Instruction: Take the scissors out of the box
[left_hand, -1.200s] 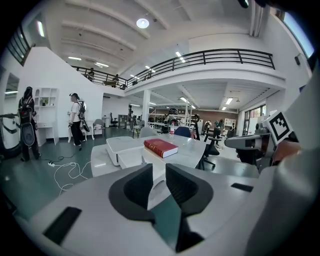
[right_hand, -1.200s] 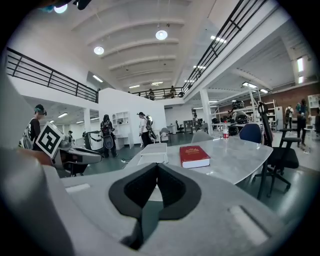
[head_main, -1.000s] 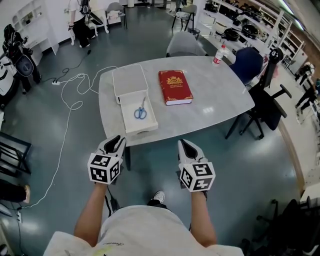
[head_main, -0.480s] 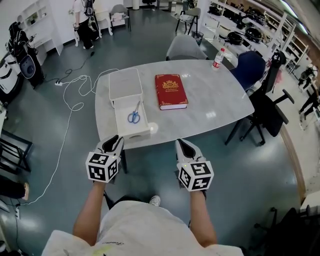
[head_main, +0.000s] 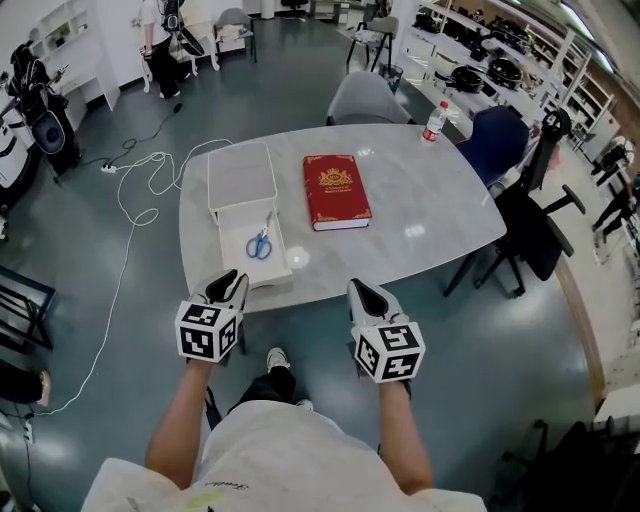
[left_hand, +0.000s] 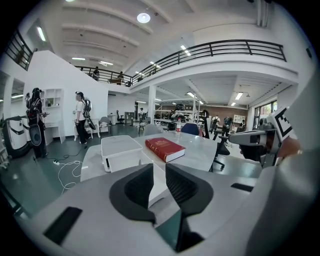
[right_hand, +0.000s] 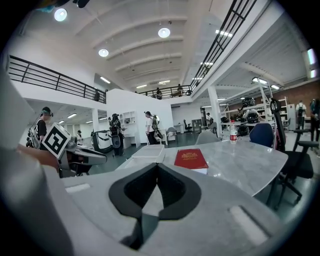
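Blue-handled scissors (head_main: 260, 244) lie inside the open white box (head_main: 232, 243), which sits on the near left part of the grey table (head_main: 420, 210). The box's flat lid (head_main: 241, 175) rests just behind it. My left gripper (head_main: 228, 289) hangs in the air just short of the table's front edge, close to the box, with a narrow gap between its jaws and nothing in them. My right gripper (head_main: 362, 296) is level with it further right, shut and empty. In the left gripper view the white box (left_hand: 120, 155) shows beyond the gripper (left_hand: 159, 166); the scissors are hidden there.
A red hardcover book (head_main: 336, 190) lies right of the box. A water bottle (head_main: 432, 120) stands at the table's far right edge. Chairs (head_main: 365, 98) ring the far side and right. White cable (head_main: 150, 190) trails on the floor at left. People stand far off.
The table has drawn nearer to me and shifted left in view as the person walks up to it. Both grippers keep the same pose and jaw state.
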